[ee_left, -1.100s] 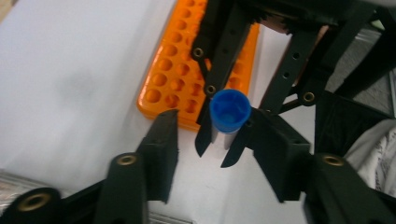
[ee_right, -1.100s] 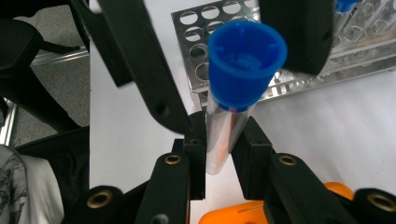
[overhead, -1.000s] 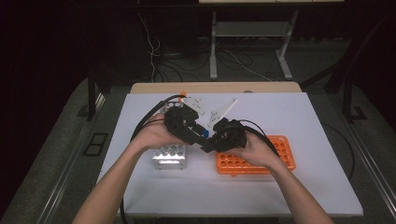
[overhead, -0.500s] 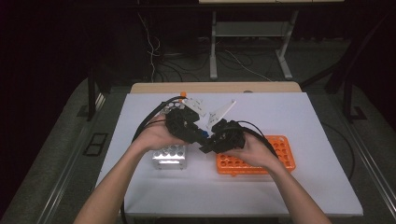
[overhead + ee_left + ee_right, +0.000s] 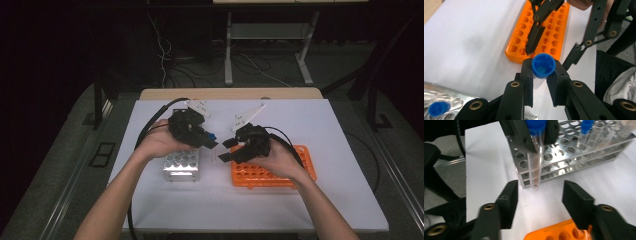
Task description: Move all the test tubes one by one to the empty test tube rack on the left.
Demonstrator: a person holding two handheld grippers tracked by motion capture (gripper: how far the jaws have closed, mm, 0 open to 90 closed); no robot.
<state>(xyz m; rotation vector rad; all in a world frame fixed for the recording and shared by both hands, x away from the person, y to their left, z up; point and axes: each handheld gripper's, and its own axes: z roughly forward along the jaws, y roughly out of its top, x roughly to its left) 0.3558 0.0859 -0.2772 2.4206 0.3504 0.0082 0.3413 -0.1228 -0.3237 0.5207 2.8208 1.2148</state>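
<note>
While the blue-capped tube (image 5: 541,68) is pinched just under its cap by the left gripper (image 5: 543,82), held in the air between the metal rack (image 5: 181,165) and the orange rack (image 5: 272,172), the handover is judged done. The right gripper (image 5: 539,200) has just been opened, jaws spread with nothing gripped. Seating the tube in a rack is left.

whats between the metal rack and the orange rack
In the high view, a bare strip of white table separates metal rack and orange rack; above it hangs the blue-capped tube.
</note>
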